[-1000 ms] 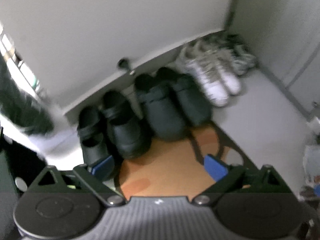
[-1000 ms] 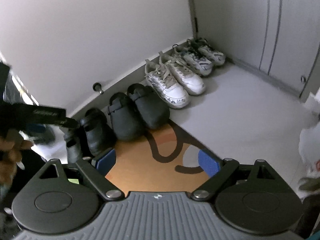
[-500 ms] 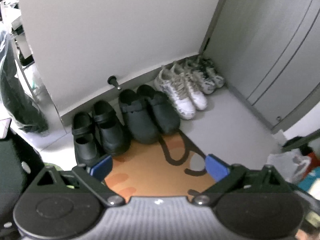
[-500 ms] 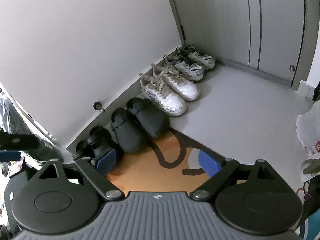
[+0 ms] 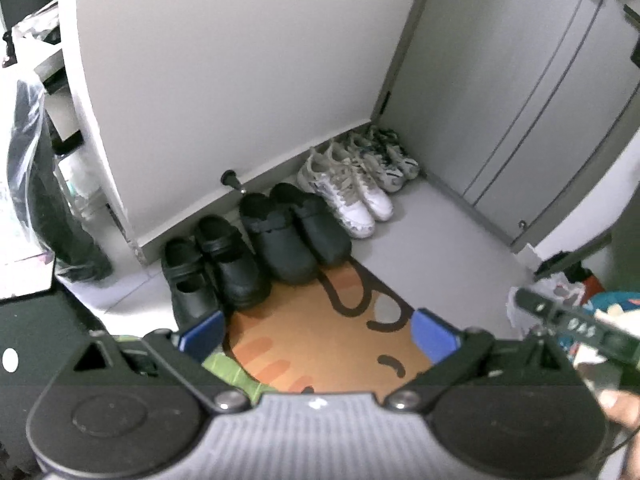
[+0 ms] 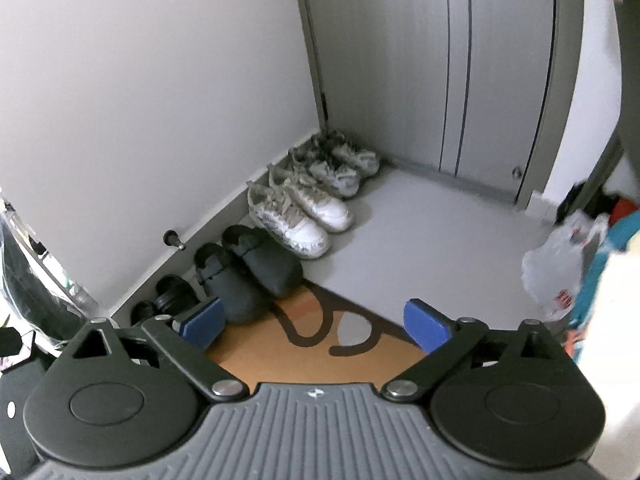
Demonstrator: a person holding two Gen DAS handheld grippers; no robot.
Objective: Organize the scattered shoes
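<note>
Four pairs of shoes stand in a row along the wall, toes out: black strap shoes at the 9 o'clock end, dark clogs next, white sneakers after them, and patterned trainers tucked in the corner at 1 o'clock by the cabinet. Each pair sits side by side and touching, which is how the task would want them; whether this row was set by the task, one moment cannot tell. The left gripper and right gripper both hang above the orange mat, jaws spread wide and nothing between the blue pads. By the look of them, all the shoes are light. The clogs and strap shoes seem to be stiff moulded rubber, best pinched at the heel rim or strap; the sneakers look softer, with laces that could snag, so the padded collar or heel counter is the likelier hold. As for containers, a plastic bag slumps at 3 o'clock beside colourful clutter, its contents too blurred to name, and another clear bag hangs at 9 o'clock with something dark inside. The cabinet doors are closed.
</note>
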